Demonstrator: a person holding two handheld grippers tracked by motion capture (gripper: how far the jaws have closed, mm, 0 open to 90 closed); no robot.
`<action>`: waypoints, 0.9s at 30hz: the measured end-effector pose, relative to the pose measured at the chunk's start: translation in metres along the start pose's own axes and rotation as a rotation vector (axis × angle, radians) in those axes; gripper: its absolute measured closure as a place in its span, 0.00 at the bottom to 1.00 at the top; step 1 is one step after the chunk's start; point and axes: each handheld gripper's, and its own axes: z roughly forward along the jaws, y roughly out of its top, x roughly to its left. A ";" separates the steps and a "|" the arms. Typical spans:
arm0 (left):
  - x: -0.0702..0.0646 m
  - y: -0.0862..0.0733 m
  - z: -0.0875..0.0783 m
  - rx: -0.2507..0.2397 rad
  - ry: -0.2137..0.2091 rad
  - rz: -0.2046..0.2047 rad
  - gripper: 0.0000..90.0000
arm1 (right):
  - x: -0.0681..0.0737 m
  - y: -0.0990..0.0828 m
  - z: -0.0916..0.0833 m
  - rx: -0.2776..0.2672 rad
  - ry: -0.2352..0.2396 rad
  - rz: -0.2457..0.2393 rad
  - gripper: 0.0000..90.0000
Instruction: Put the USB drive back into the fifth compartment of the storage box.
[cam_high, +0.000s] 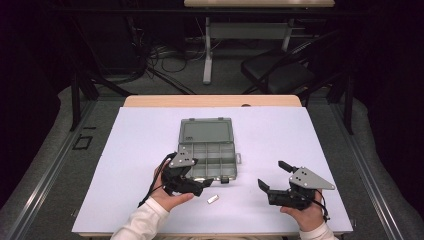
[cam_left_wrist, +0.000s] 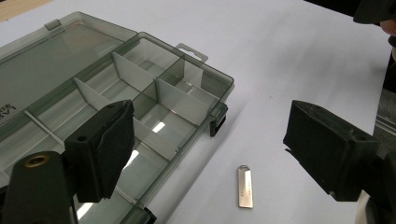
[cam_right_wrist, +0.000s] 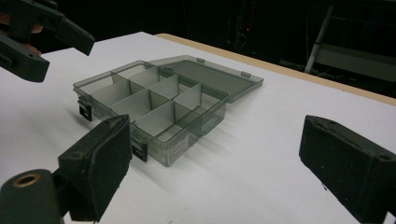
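Observation:
A smoky grey compartment box (cam_high: 207, 150) lies with its lid folded back in the middle of the white table; its cells (cam_left_wrist: 154, 93) look empty. A small silver metal stick (cam_high: 213, 199) lies flat on the table just in front of the box's near right corner. My left gripper (cam_high: 202, 184) hovers at that corner, pointing right, jaws open; the metal stick (cam_left_wrist: 245, 187) lies below and between them, untouched. My right gripper (cam_high: 273, 175) is held to the right of the box, open and empty, aimed at the box (cam_right_wrist: 154, 100). The left gripper (cam_right_wrist: 65, 58) also appears beyond the box.
The white sheet (cam_high: 310, 150) covers a wooden table whose back edge (cam_high: 212, 100) is bare. Behind it stand a black chair (cam_high: 280, 70) and a desk leg (cam_high: 207, 50) with cables on the floor. White sheet stretches left and right of the box.

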 end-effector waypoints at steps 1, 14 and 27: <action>-0.001 0.000 0.001 0.004 -0.004 0.001 0.18 | 0.000 0.000 0.000 0.001 -0.001 0.000 0.11; -0.006 -0.002 0.015 0.041 -0.030 0.013 0.23 | 0.001 0.000 0.000 0.002 0.002 -0.006 0.11; -0.011 -0.008 0.023 0.083 -0.034 0.045 0.37 | 0.001 0.000 0.000 0.003 0.007 -0.012 0.12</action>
